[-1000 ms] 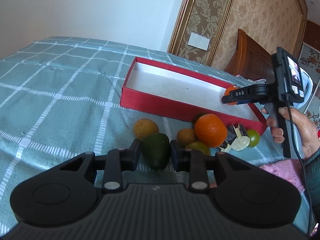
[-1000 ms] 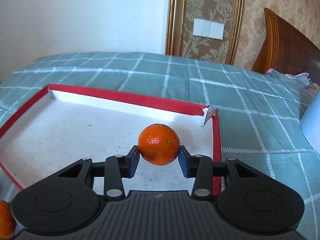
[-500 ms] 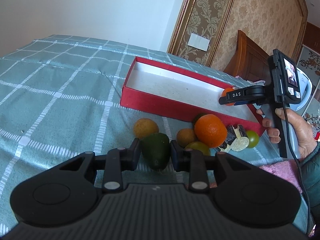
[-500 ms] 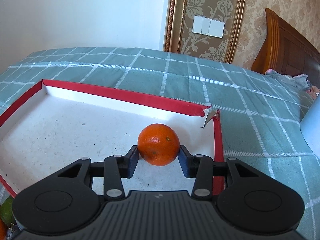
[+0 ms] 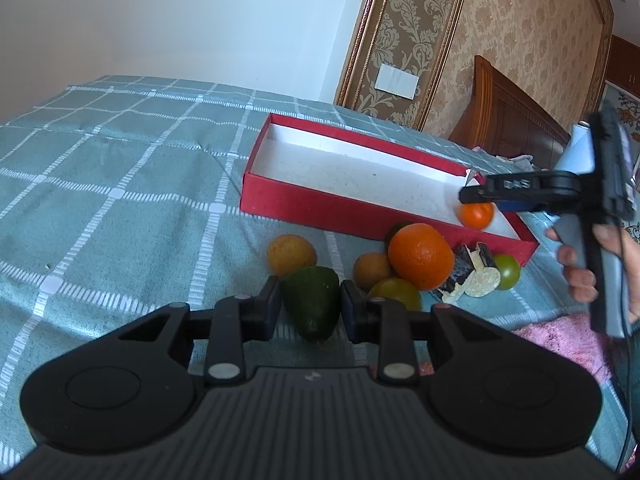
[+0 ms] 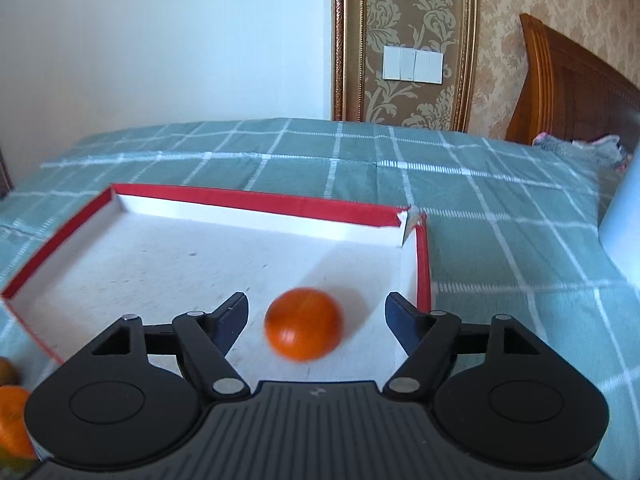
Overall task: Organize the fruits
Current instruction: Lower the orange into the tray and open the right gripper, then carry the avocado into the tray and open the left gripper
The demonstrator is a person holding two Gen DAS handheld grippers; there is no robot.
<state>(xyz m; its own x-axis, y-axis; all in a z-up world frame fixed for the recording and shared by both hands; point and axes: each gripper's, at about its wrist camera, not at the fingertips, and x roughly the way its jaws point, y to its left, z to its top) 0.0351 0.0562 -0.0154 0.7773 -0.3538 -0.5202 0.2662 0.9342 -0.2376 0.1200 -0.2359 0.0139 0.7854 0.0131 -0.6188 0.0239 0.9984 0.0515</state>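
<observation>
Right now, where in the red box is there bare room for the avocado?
Most of the red box floor is bare, from its left wall to the small orange at the right end. Crowded: the fruit pile by the large orange, outside the near wall.

The bedspread (image 5: 120,184) is matt woven cloth, green with white checks. The box (image 5: 320,210) looks like red paper-covered card, its white inside dull and speckled. The avocado (image 5: 312,306) has dark, slightly pebbled skin; the big orange (image 5: 420,256) at its 2 o'clock shines faintly. The headboard (image 6: 576,92) is polished wood.
</observation>
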